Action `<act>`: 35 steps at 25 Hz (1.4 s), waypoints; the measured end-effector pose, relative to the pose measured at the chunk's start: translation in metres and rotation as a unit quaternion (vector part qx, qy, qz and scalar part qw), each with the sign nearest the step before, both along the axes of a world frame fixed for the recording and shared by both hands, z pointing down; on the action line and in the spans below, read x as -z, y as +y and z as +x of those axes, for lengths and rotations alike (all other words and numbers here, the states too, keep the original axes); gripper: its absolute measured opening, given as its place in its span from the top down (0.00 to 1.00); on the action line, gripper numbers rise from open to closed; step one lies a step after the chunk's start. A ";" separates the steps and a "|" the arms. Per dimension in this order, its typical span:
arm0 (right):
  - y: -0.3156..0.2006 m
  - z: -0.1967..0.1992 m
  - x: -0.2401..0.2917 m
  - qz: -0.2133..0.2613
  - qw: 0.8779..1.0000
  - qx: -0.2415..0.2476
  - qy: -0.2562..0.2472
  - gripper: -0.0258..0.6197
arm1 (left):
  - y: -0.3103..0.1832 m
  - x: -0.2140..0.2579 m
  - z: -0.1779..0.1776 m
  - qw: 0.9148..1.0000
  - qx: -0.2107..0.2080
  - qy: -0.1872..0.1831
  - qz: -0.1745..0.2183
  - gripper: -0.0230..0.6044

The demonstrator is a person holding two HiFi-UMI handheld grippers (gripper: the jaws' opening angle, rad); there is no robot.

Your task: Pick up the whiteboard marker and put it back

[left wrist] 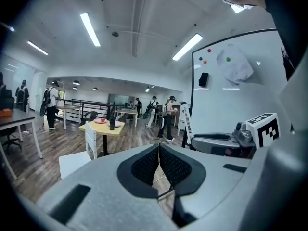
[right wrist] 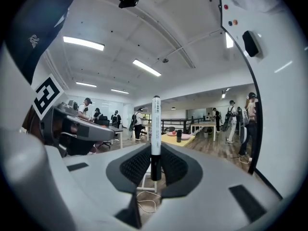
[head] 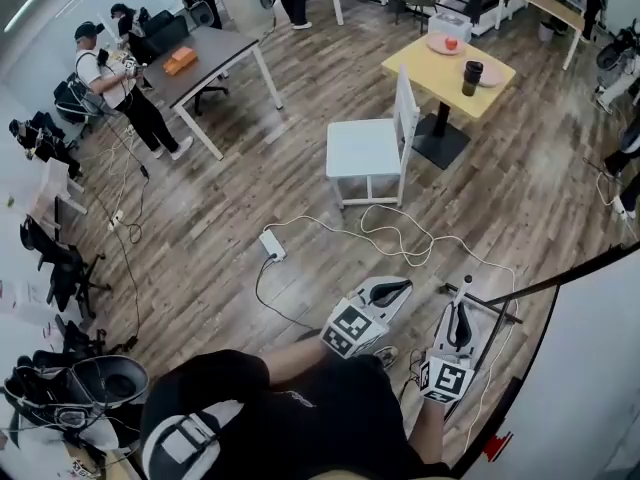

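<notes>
Pads of the right gripper are clamped on the whiteboard marker, one ribbed face on each side of its barrel. The grip sits low on the pen. A black section, probably the cap, lies between the pads and pokes out below them. The white barrel rises clear above the jaw tips to a small dark end.

The marker's long axis stands close to upright, across the line along which the jaws point. It hangs in the air, resting on no surface, near the dark-framed edge of the whiteboard, which fills the right side of the right gripper view.

The left gripper has its jaws pressed together with nothing between them. It is held just beside the right one and is not needed for this job.

Judging by this, the pick-up is done and the carry back is in hand. The next move calls for bringing the pen up to the whiteboard and finding its resting place. No ledge or holder shows in any view, so I cannot tell where along the frame that is. If it is a tray, the wrist would likely have to roll so the barrel lies level before the pads let go.
</notes>
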State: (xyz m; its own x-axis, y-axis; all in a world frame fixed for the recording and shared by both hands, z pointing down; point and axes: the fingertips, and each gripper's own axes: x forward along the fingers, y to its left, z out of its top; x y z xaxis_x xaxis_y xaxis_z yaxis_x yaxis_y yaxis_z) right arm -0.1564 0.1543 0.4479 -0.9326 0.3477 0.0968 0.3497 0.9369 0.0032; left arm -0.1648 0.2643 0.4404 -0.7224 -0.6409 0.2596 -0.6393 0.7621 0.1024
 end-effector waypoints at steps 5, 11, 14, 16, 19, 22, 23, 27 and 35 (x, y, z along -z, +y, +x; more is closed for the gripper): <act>-0.040 -0.009 -0.020 -0.017 0.998 -0.050 0.030 0.88 | -0.035 -0.016 -0.021 0.999 -0.038 0.025 -0.007 0.95; -0.067 -0.008 -0.028 -0.006 0.993 -0.101 0.057 0.88 | -0.083 -0.028 -0.041 0.992 -0.112 0.050 0.006 0.95; -0.078 -0.043 -0.027 0.006 0.992 -0.111 0.063 0.88 | -0.103 -0.036 -0.079 0.988 -0.136 0.063 0.018 0.95; -0.097 -0.050 -0.032 0.014 0.986 -0.145 0.077 0.88 | -0.128 -0.042 -0.093 0.981 -0.174 0.077 0.033 0.95; -0.120 -0.061 -0.032 0.016 0.974 -0.207 0.089 0.88 | -0.161 -0.041 -0.120 0.967 -0.239 0.074 0.036 0.95; -0.136 -0.078 -0.025 0.032 0.962 -0.257 0.087 0.88 | -0.188 -0.034 -0.147 0.954 -0.294 0.051 0.034 0.95; -0.142 -0.082 -0.021 0.046 0.956 -0.275 0.087 0.88 | -0.198 -0.032 -0.152 0.948 -0.313 0.046 0.036 0.95; -0.162 -0.075 -0.009 0.095 0.923 -0.358 0.107 0.88 | -0.239 -0.030 -0.145 0.914 -0.399 0.050 0.048 0.95; -0.226 0.018 -0.025 0.146 0.834 -0.491 0.204 0.88 | -0.319 -0.047 -0.065 0.837 -0.538 0.082 0.055 0.95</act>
